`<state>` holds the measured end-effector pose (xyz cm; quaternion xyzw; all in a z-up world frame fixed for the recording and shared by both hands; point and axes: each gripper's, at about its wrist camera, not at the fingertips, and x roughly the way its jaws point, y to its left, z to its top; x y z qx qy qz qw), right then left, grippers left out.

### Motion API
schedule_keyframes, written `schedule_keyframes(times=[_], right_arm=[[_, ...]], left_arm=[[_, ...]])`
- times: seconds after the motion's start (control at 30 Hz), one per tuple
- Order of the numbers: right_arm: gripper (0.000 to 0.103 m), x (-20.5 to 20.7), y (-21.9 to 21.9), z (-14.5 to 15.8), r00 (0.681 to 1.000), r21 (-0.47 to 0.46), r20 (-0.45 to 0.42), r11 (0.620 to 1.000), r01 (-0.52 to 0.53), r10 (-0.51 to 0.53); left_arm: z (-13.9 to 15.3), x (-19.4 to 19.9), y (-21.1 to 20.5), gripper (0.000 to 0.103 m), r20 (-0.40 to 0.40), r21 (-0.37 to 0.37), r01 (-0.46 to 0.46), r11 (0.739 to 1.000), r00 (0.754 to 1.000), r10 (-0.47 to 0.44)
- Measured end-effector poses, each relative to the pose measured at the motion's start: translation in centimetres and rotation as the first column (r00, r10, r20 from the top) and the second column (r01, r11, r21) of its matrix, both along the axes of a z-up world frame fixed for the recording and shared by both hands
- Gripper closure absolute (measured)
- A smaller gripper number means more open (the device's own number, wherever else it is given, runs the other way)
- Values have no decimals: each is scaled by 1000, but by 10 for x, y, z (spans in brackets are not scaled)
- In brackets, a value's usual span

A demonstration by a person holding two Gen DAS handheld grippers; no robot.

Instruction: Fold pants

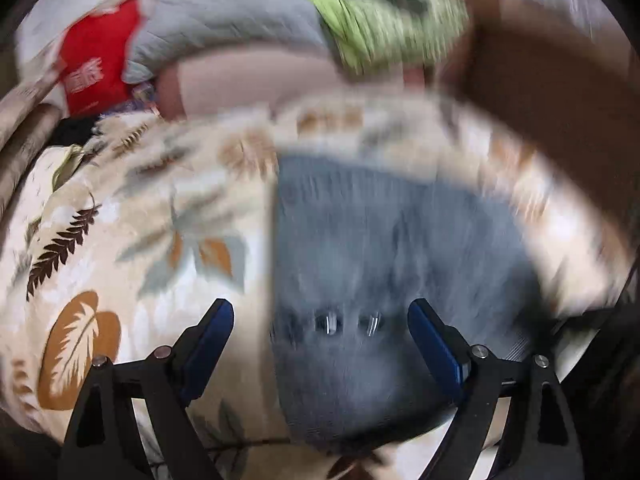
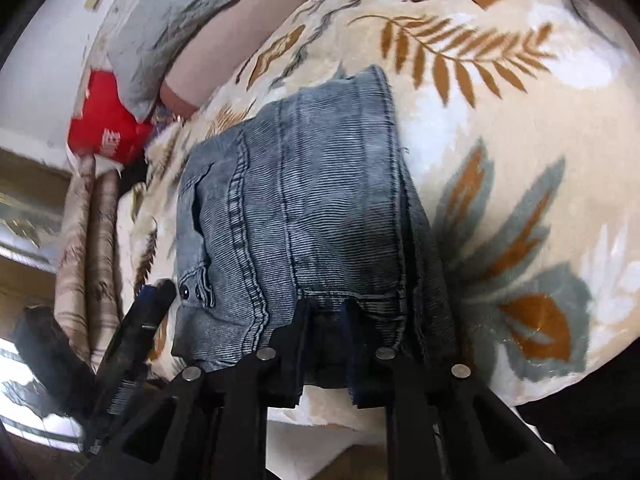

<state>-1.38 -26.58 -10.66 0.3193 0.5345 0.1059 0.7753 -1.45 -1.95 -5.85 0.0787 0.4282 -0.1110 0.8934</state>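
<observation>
The right tongs (image 2: 324,344) stand slightly apart around the folded jeans' (image 2: 296,216) edge, left tongs (image 1: 320,344) spread wide – the fold could slip open on the soft blanket (image 2: 500,120)

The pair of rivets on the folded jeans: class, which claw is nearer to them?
Left. The left claw hangs open with the rivets between its fingers. The right claw sits at the jeans' near edge, farther along from the rivets.

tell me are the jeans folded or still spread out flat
Folded. The jeans lie as a compact stacked bundle on the leaf-print blanket, layered edges along one side, no legs stretched out.
</observation>
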Motion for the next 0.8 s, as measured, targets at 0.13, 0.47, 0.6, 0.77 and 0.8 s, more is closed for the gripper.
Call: schedule_keyframes(times=[0.13,0.47,0.6,0.77,0.8], right_arm=[[51,24,10,49,997,-136,44,989,-51,57],[11,191,171,104,849,-501,-76,716,-486,523],[11,233,202,72,806,-515,-213,638,-573,552],[80,249,214,26,754,-455,-356,603,-655,551],[80,251,211,25,766,-457,-353,615,-643,538]], left_arm=[[-4,0,7,12,-1,-63,-12,998,1000,12],[-8,0,13,10,6,-89,1,996,1000,0],[-9,1,15,8,13,-97,12,995,1000,-11],[-10,3,18,8,-1,-121,13,993,1000,-13],[-10,4,18,8,-4,-125,13,992,1000,-13]])
